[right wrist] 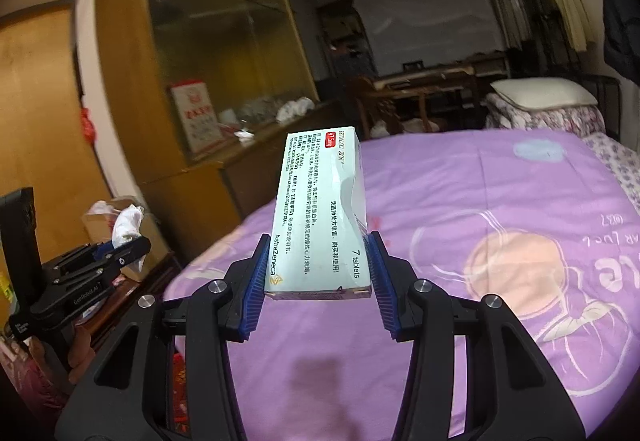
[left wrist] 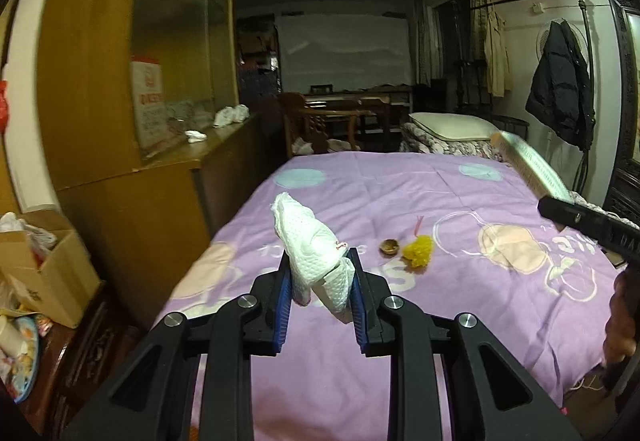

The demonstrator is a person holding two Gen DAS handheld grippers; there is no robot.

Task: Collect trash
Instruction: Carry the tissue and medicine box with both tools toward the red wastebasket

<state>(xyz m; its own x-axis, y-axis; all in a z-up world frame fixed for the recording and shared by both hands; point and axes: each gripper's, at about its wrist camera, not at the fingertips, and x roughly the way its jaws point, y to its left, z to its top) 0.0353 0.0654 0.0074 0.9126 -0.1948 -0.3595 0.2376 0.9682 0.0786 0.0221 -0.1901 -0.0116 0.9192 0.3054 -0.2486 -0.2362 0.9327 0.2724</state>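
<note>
— Purple bedspread, what's over it?
— Crumpled tissue pinched in the left gripper fingers; medicine box clamped by the right gripper. Nutshell and yellow tuft lie on the bed.

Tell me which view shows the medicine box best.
The right wrist view: the medicine box fills the centre, clamped in the right gripper, print readable. The left wrist view shows only its blurred far end at the right edge.

A purple patterned bedspread covered the bed. A white pillow lay at its far end, beside a black puffer jacket hanging on a metal rack. A tall glass-fronted wooden cabinet stood left.
</note>
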